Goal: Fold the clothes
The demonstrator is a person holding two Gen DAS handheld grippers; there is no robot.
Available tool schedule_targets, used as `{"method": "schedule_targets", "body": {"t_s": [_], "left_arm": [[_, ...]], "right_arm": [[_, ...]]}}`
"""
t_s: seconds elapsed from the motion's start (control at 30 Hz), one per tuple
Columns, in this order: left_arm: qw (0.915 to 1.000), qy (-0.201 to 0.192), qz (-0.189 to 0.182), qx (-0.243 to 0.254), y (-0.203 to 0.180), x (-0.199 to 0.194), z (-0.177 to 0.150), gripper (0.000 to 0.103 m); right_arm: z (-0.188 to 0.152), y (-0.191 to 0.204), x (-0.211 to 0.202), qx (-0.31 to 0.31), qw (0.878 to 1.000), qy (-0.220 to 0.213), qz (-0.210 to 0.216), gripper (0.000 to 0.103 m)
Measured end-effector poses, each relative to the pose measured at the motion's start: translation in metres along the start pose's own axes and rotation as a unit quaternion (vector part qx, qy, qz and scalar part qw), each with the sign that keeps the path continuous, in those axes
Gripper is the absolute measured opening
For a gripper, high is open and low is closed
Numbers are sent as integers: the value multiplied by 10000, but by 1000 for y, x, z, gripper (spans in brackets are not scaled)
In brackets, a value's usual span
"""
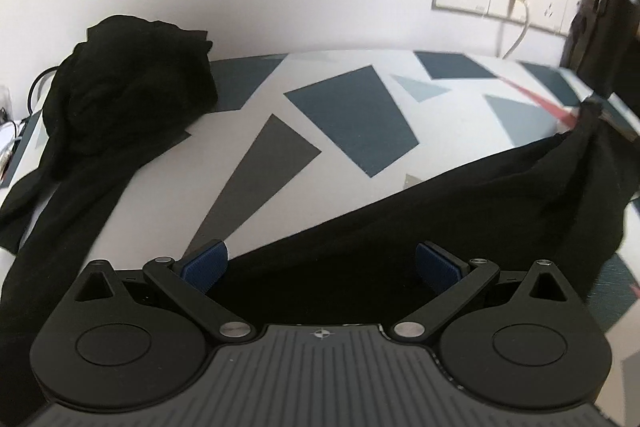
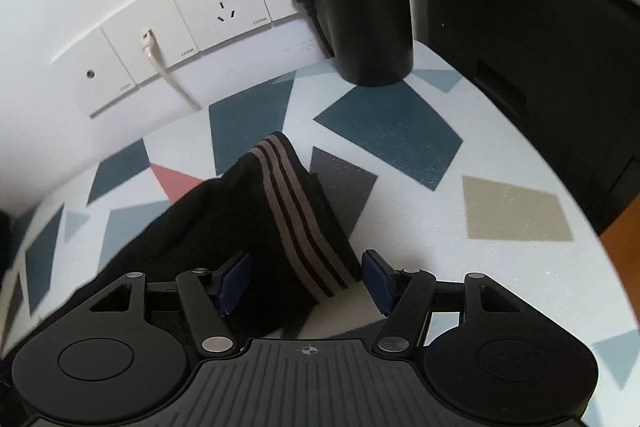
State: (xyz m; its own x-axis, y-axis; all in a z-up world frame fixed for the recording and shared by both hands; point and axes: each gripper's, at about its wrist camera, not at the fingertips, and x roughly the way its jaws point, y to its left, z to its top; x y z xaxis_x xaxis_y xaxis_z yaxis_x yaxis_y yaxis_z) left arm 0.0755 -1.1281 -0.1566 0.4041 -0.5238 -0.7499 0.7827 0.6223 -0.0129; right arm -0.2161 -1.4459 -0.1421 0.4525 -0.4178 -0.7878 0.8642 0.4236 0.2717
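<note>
A black garment [image 1: 420, 211] lies spread on the patterned table [image 1: 360, 131], and its far right corner [image 1: 588, 119] rises into a peak. My left gripper [image 1: 322, 263] is open and low over the near edge of this cloth, with black fabric between its blue pads. In the right wrist view the same garment ends in a band with grey-brown stripes [image 2: 296, 215]. My right gripper [image 2: 306, 279] is open, and the striped band lies between its blue pads without being clamped. A crumpled heap of black clothes [image 1: 132, 83] sits at the table's far left.
A white wall with a socket strip [image 2: 188, 39] and a plugged white cable [image 2: 168, 75] runs along the table's back edge. A tall black cylinder [image 2: 360, 7] stands at the back. A black chair-like object [image 2: 532, 39] stands to its right. Cables lie off the left edge [image 1: 12, 143].
</note>
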Motion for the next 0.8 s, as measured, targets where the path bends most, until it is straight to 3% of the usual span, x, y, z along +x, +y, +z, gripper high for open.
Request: {"method": "schedule_targets", "body": {"t_s": [0.13,0.2,0.27,0.4,0.53,0.6,0.7,0.8], "left_arm": [[9999,42,73,-102,1,5,-1,102],[9999,29,49,-87,2,5,-2,102],[9999,47,47,-84,3,6,0,103],[9998,110,67,-167,6,9,4,103],[9997,103,96,-201,6,12,7,103],[9997,90,108,-213,6,12,7,103],[9997,88,112,-216,7,13,8,103],[9997,83,95,-203,7,13,8,103]], "right_arm": [[0,-4,10,137,9999,40,-61,55],[2,-4,11,-2,9999,28,-127,29],[4,-3,2,-124,9999,-55,-20,12],[2,7,-37,-572,9964,-618,106,10],[-15,3,-59,-848,9936,-736,-110,10],[-24,-8,-56,-601,9966,-460,-318,13],[-33,-29,-52,1,9980,-158,-616,28],[-34,-33,-63,404,9973,-233,-566,36]]}}
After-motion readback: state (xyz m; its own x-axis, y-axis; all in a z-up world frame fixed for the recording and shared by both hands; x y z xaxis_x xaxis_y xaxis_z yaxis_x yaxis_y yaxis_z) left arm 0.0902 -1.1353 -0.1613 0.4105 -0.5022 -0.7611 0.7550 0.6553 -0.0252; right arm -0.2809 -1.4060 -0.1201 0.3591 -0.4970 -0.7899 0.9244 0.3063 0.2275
